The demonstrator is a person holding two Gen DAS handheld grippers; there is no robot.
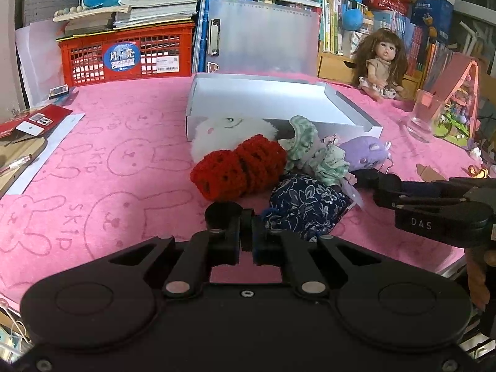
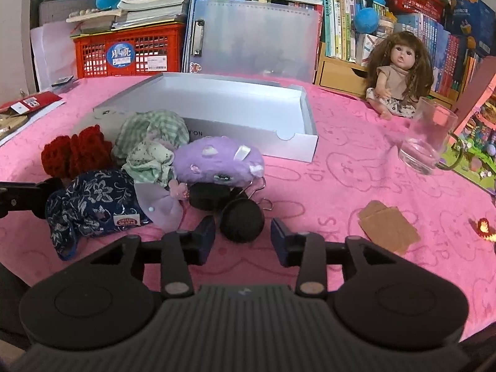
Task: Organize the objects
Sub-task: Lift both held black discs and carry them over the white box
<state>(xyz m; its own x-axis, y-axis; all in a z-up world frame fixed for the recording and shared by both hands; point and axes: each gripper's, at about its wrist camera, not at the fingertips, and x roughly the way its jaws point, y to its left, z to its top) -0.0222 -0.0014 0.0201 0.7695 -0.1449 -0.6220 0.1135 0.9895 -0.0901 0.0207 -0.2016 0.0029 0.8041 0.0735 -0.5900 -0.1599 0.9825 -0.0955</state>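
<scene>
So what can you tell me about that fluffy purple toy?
The purple plush toy looks soft and furry, lilac, with paler patches and a small white ribbon tag on top. It lies on its side on the pink cloth, just in front of the white box. The green checked fabric bundle presses against one side, and black binder clips sit right below it.

The table is covered with a pink bunny-print cloth [image 2: 356, 155]. Sitting on it: an open white box [image 2: 217, 105], a pile of soft stuff just in front of it (red crochet piece [image 2: 74, 152], navy floral pouch [image 2: 93, 201], purple plush [image 2: 217, 161]), a glass mug [image 2: 427, 139], a doll [image 2: 396, 77], and a brown card scrap [image 2: 387, 226].
</scene>
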